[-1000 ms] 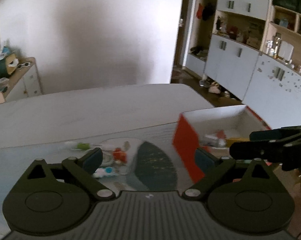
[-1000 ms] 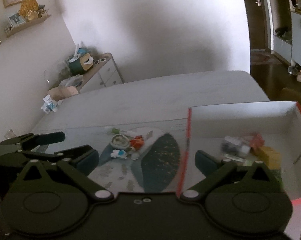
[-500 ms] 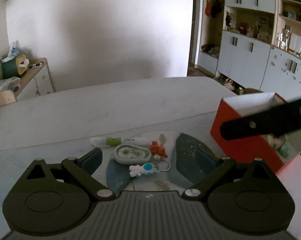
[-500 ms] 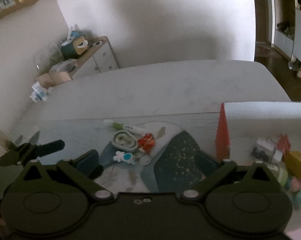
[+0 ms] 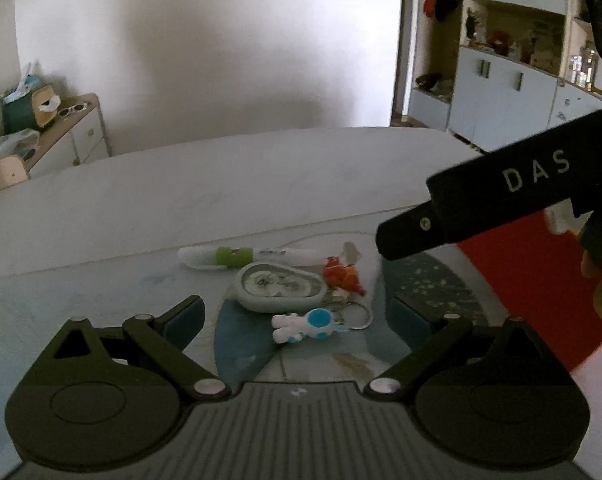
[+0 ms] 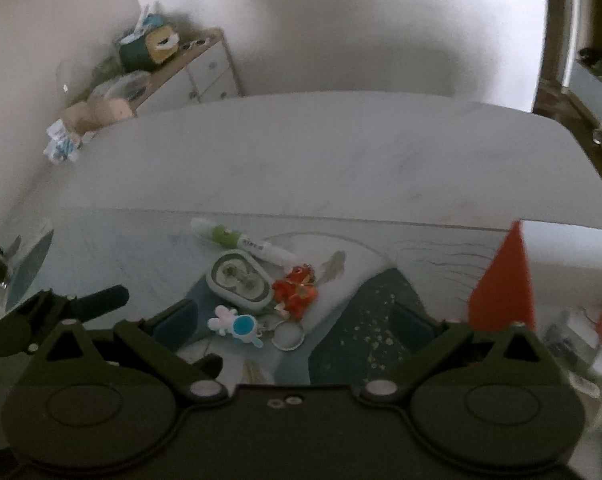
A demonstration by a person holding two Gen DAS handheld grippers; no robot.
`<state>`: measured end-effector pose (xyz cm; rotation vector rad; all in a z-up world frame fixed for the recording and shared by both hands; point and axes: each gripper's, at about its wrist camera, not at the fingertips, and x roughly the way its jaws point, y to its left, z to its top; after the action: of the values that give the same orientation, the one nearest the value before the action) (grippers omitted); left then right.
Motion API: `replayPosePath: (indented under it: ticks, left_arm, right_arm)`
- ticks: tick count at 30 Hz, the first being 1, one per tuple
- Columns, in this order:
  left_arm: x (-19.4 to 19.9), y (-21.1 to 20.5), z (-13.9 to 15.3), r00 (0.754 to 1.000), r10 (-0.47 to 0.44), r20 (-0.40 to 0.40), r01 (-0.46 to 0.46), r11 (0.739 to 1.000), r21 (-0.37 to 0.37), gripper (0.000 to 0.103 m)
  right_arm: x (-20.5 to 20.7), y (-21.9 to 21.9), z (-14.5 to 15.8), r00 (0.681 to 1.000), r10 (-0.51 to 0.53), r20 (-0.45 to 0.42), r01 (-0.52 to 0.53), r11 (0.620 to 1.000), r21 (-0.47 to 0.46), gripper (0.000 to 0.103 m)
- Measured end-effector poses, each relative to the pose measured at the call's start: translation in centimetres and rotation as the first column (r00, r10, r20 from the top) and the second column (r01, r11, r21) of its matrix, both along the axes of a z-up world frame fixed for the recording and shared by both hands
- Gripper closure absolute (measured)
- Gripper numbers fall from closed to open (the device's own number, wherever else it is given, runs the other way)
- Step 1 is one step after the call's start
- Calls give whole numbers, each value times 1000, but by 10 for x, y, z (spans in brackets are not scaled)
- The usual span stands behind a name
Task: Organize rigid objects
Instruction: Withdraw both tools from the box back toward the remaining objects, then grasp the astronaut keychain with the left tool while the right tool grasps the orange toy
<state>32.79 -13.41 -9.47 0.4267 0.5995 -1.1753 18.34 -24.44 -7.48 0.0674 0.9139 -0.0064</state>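
Four loose things lie clustered on the patterned mat near the white table's (image 5: 261, 168) front edge: one white marker pen with a green band (image 5: 257, 257) lying crosswise, cap end left, one grey-green oval case (image 5: 279, 287) with its long axis also left-right, one blue-and-white astronaut keychain (image 5: 307, 325) and one orange-red charm (image 5: 343, 276). One red-walled cardboard box (image 6: 503, 286) stands at the right edge. The left gripper (image 5: 297, 316) and right gripper (image 6: 295, 320) both gape wide, gripping nothing.

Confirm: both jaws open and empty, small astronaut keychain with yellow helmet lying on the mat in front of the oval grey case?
Wrong on colour only: the small astronaut keychain has a blue helmet, clear in the left wrist view. Otherwise correct: it lies on the mat in front of the oval grey case, both jaws open and empty.
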Motion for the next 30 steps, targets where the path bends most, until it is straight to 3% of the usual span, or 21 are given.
replayPosePath:
  ticks: [8,20,30]
  left_arm:
    - [20,-18,-18,997,22,-80,-21,1000,18,3]
    - [22,-41,-45,995,28,-94,-22,998,63,4]
    - [14,-45,-55,996,32,-88,-23,995,94,5]
  right_arm:
    - [29,2,-16,996,70,-58,-71,997,-33,7]
    - [55,0,-43,977,155,-148,-168,983,-79,25]
    - [63,4,-48,964,210,-165,-225,971,-77,44]
